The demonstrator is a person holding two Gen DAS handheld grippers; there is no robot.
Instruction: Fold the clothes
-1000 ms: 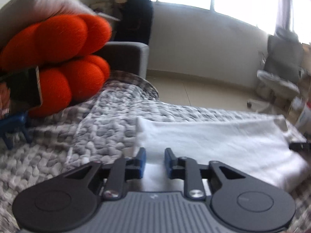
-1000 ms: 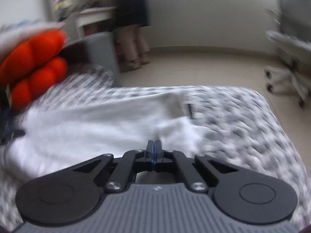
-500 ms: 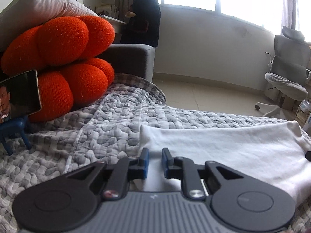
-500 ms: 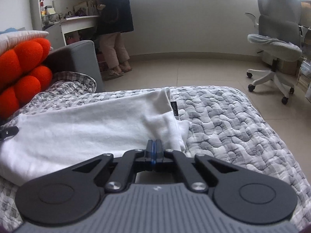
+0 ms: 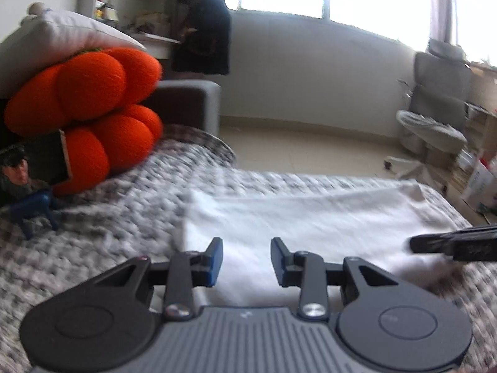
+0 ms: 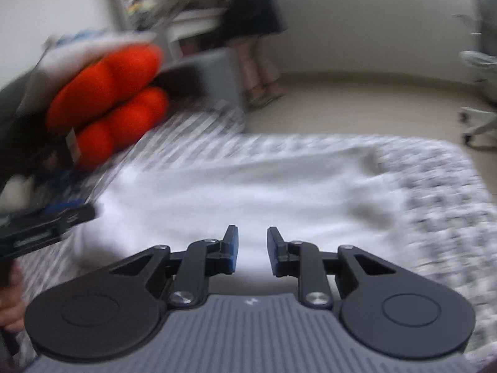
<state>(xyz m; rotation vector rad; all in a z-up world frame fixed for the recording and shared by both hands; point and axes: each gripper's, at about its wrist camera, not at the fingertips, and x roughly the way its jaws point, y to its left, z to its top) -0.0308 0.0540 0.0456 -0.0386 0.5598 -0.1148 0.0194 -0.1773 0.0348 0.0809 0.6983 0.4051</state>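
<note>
The white garment lies folded flat on the grey quilt, just ahead of both claws. The left claw has just been opening; its jaws stand apart with nothing between them, the cloth only beneath. The right claw has likewise just been opening, its jaws apart and empty above the garment's near edge. An orange cushion sits well off to the left claw's left.

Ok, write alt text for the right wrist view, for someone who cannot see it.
The right gripper, jaws just opened and empty, hovers over a folded white garment lying on a grey patterned quilt. The left gripper reaches in from the left edge, below an orange cushion. The picture is motion-blurred.
</note>
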